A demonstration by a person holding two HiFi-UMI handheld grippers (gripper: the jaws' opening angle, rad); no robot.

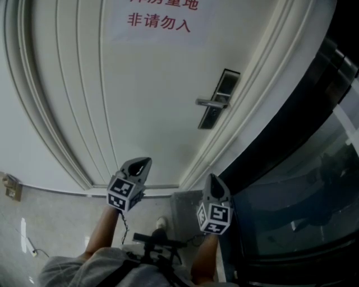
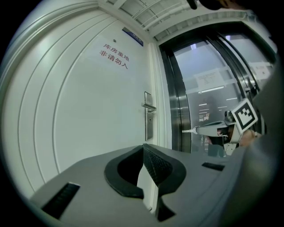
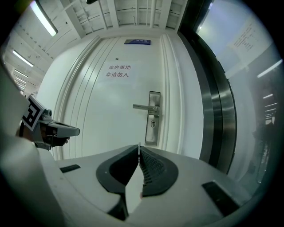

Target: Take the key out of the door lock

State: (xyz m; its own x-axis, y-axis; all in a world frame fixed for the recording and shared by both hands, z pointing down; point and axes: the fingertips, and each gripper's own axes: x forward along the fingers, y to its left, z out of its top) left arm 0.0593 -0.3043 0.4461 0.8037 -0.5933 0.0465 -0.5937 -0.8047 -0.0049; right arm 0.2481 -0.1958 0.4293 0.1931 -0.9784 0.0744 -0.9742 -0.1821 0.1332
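The white door carries a silver lock plate with a lever handle. The same plate shows in the right gripper view, with a small keyhole under the handle. A key is too small to make out there. My left gripper and my right gripper are both held low, well short of the door. The left gripper has its jaws together with nothing between them. The right gripper is also shut and holds nothing.
A red-lettered sign sits high on the door. A dark metal frame and glass wall run along the right of the door. Grey floor tiles and a shoe show below.
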